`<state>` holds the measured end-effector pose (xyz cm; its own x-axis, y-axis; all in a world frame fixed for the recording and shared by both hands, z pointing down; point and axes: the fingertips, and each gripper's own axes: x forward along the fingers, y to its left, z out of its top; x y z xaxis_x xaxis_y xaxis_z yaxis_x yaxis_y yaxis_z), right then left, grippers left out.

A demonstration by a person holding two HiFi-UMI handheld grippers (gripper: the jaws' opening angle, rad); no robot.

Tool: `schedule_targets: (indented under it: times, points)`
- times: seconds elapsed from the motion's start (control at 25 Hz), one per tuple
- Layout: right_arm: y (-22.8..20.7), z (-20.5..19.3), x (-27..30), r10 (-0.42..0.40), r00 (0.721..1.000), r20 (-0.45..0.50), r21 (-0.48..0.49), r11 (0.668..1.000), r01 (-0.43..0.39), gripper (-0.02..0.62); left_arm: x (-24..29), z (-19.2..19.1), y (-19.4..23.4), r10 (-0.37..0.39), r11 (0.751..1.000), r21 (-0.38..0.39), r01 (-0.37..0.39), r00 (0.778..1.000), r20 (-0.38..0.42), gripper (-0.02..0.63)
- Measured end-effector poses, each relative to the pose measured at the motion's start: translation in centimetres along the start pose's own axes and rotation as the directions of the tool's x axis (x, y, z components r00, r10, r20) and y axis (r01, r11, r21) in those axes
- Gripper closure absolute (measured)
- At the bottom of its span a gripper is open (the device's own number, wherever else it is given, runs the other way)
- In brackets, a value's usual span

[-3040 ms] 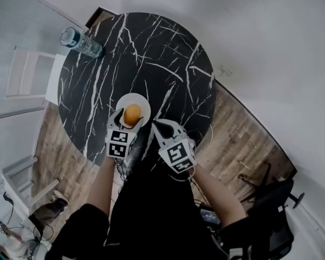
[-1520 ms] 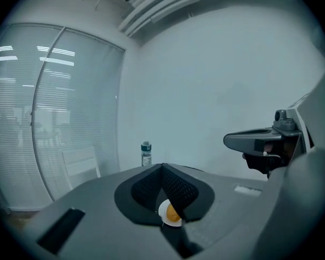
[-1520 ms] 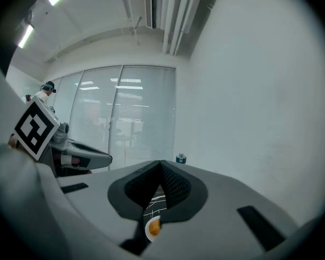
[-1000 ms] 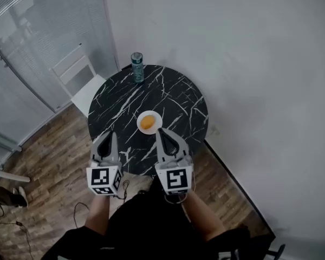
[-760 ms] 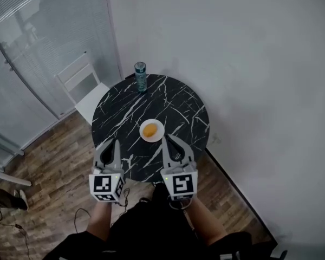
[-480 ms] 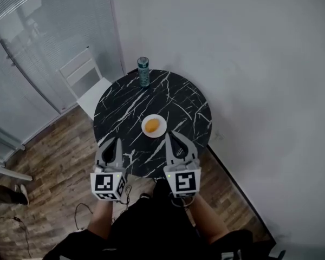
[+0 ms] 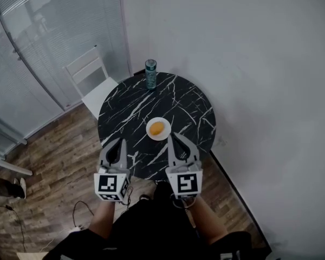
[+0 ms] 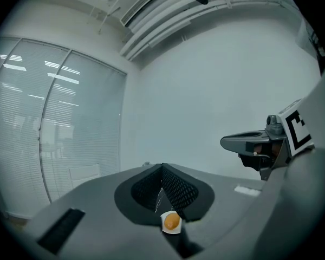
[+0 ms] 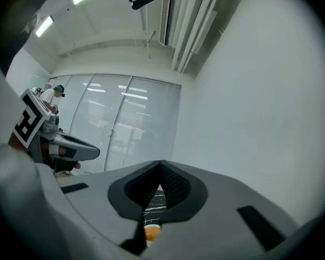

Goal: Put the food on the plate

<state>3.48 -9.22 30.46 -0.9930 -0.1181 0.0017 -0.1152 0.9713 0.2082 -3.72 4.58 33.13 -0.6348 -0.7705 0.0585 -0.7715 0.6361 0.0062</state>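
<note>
A person is standing at the near edge of a round black marble table with white veins (image 7: pixel 187 99), holding both grippers level and side by side over that edge, each pointing toward the middle of the top. The left gripper (image 7: pixel 121 141) is keeping its two jaws pressed together with nothing between them, and the right gripper (image 7: pixel 175 135) is likewise showing its jaws meeting at the tips, empty. The round orange piece of food (image 7: pixel 157 128) is sitting in the middle of a small white round plate (image 7: pixel 150 132), which is resting on the table just beyond the two sets of jaws and between them, apart from both. A teal bottle with a dark cap (image 7: pixel 150 73) is standing upright at the far rim of the table, well apart from the plate. A white wooden chair (image 7: pixel 92 77) is standing beside the table at the far left, on a brown wood-plank floor (image 7: pixel 54 161).
</note>
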Motion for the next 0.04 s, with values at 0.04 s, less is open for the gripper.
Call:
schedule_targets:
  times: [0.04]
  points:
    - [-0.03, 0.05, 0.14, 0.001, 1.0, 0.002, 0.001, 1.0, -0.001, 0.6, 0.11, 0.03, -0.05, -0.001, 1.0, 0.0, 0.001, 1.0, -0.001, 0.607]
